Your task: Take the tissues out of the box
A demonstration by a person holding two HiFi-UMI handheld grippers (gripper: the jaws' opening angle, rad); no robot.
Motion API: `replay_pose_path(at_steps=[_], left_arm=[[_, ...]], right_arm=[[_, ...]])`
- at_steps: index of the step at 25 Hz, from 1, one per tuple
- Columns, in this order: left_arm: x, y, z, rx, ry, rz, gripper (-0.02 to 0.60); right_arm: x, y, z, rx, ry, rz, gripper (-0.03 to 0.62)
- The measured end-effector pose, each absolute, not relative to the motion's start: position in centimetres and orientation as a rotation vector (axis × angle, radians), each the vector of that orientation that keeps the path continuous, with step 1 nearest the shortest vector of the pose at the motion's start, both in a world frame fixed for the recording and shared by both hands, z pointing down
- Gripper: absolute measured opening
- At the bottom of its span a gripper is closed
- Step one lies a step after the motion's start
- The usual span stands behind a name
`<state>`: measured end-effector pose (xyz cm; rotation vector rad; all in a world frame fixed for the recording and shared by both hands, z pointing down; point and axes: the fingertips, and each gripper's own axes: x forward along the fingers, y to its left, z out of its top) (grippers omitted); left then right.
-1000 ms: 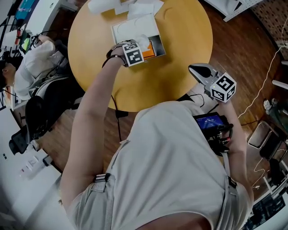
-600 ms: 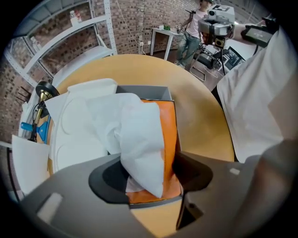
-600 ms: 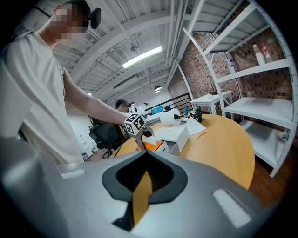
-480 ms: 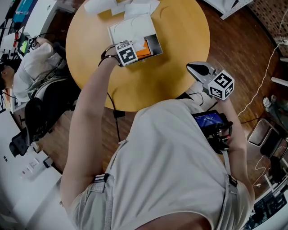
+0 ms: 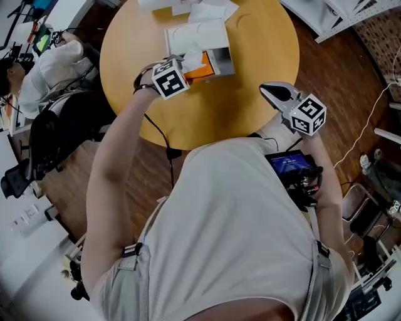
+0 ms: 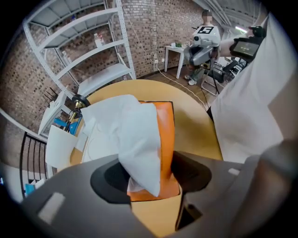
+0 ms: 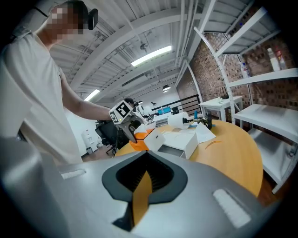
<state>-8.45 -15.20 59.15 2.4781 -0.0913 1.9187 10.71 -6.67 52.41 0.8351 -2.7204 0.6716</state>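
A white box (image 5: pixel 188 34) lies open on the round yellow table (image 5: pixel 257 56). An orange tissue pack (image 5: pixel 203 68) shows at the box's near end, with a white tissue (image 5: pixel 191 59) standing out of it. My left gripper (image 5: pixel 187 64) reaches over that end. In the left gripper view its jaws (image 6: pixel 149 179) are closed on the orange pack (image 6: pixel 166 135), and the white tissue (image 6: pixel 128 132) is bunched between them. My right gripper (image 5: pixel 270 91) hangs at the table's near right edge, shut and holding nothing (image 7: pixel 142 186).
A paper roll (image 7: pixel 179 120) and loose white sheets (image 5: pixel 210 9) lie at the table's far side. White shelf racks (image 6: pixel 93 51) stand beyond it. Another person (image 5: pixel 50 69) sits at a desk to the left. A device with a lit screen (image 5: pixel 291 168) hangs at my chest.
The left gripper's jaws have closed round the tissue pack and drawn back a little from the box. The right gripper has stayed at the table's edge.
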Motion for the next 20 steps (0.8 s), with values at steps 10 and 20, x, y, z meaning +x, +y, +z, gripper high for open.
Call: replay_pose_path(at_steps=[10, 20], left_arm=[[-8.0, -5.4, 61.9, 2.425, -0.095, 1.980, 0.270], [-6.8, -3.4, 70.1, 2.272, 0.070, 2.155, 0.281]], right_arm=[[7.2, -7.2, 51.6, 0.681, -2.726, 0.623, 0.002], [7.4, -6.4, 51.3, 0.682, -2.712, 0.618, 0.002]])
